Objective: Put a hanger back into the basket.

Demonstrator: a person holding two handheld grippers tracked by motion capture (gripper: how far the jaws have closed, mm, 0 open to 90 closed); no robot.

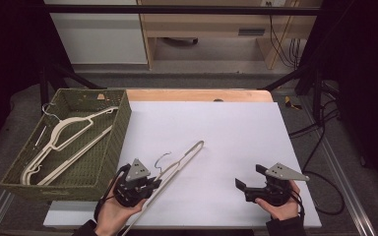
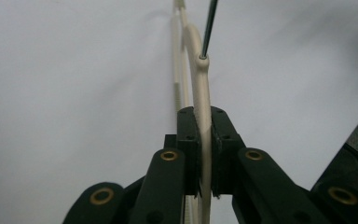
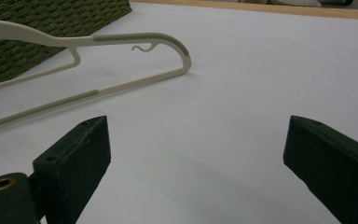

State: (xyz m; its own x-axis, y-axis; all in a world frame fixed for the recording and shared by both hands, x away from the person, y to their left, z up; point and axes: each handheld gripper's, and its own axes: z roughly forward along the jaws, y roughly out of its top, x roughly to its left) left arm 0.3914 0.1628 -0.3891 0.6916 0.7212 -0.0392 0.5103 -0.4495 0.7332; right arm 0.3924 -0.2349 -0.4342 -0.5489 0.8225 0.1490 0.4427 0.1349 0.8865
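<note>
Pinching the cream hanger [image 1: 177, 164] near its hook in the left tool [image 1: 150, 186], long axis running far-right across the desk [image 1: 236, 128], basket [image 1: 120, 132] just left, right tool [image 1: 250, 183] wide, empty.

A: Where does the basket [image 1: 109, 147] sit?
B: At the counter's [image 1: 236, 128] left edge, overhanging it, with spare hangers [image 1: 61, 140] lying inside.
A: And the loose hanger [image 1: 179, 160]?
B: On the counter just right of the basket, running from the near left corner toward the middle.
A: The grippers?
B: The left gripper [image 1: 150, 186] is at the hanger's near end; the right gripper [image 1: 241, 186] is by the near right corner, well apart from it.
</note>
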